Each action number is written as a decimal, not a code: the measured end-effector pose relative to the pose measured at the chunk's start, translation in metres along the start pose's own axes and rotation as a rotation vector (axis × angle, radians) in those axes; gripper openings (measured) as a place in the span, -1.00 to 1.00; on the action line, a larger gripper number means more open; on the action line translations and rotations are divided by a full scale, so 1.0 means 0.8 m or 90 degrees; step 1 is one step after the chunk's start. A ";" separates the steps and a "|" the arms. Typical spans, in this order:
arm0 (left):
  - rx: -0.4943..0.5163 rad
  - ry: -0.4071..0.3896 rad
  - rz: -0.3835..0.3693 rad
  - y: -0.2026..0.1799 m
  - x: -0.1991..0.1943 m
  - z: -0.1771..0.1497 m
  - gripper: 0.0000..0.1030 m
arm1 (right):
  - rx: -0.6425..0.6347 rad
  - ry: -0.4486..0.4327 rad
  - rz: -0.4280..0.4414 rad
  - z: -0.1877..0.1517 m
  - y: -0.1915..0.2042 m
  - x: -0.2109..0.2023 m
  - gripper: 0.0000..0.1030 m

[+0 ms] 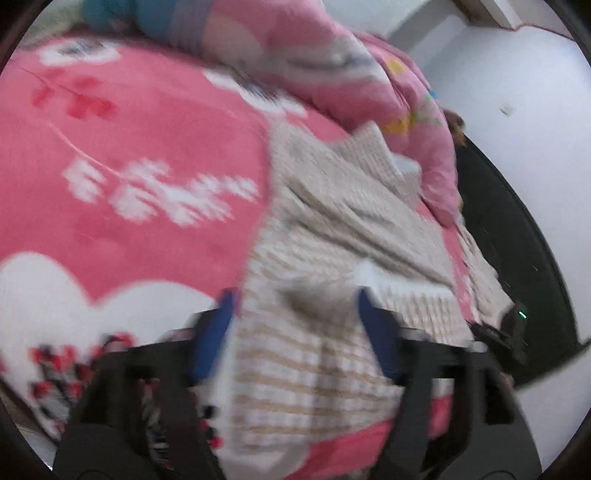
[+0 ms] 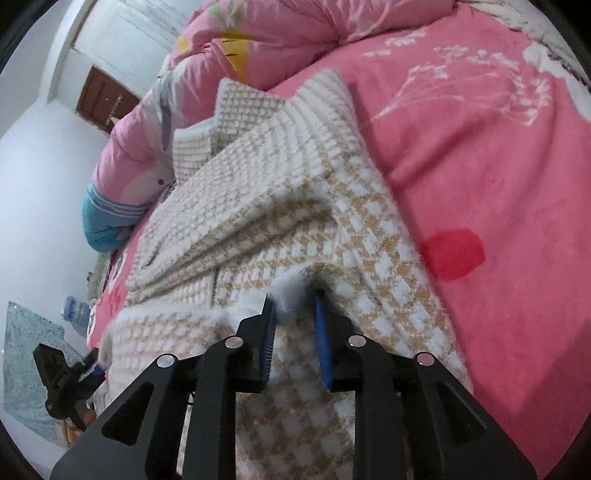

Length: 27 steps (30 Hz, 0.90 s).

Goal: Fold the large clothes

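A beige-and-white checked knit garment (image 1: pixel 332 221) lies partly folded in layers on the pink bed cover (image 1: pixel 129 221). My left gripper (image 1: pixel 295 295) hovers over the garment's near part with its blue pads far apart and only flat cloth beneath them; it is open. In the right wrist view the same garment (image 2: pixel 280 192) stretches away from me. My right gripper (image 2: pixel 294 297) stands at a raised fluffy fold of its near edge, and the fold pokes up between the pads, which stand apart and do not squeeze it. The left gripper (image 2: pixel 62 380) also shows at that view's lower left.
A bundled pink quilt (image 2: pixel 258 33) lies along the far side of the bed cover (image 2: pixel 480 166). Beyond the bed are white walls, a brown door (image 2: pixel 99 99) and a pale patterned mat (image 2: pixel 26 350) on the floor. A dark area (image 1: pixel 517 229) borders the bed's right edge.
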<state>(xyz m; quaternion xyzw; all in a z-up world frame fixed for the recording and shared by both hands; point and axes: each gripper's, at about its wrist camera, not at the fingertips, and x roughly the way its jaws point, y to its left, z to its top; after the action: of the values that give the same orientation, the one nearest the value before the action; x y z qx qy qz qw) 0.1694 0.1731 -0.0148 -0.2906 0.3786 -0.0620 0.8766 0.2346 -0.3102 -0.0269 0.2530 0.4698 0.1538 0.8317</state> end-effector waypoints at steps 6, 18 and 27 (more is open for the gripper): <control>0.001 -0.030 -0.009 0.007 -0.051 -0.009 0.34 | -0.040 -0.049 -0.019 -0.009 0.023 -0.048 0.31; -0.015 0.101 -0.124 -0.017 -0.009 -0.120 0.37 | 0.054 -0.050 0.019 -0.121 -0.009 -0.135 0.42; -0.199 0.032 -0.191 0.032 0.019 -0.109 0.34 | 0.131 -0.077 -0.032 -0.115 -0.045 -0.092 0.41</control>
<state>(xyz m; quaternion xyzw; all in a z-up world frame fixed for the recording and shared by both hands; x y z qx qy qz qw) 0.1164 0.1489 -0.0859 -0.4742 0.3582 -0.1396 0.7921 0.1185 -0.3506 -0.0348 0.3337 0.4383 0.0683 0.8318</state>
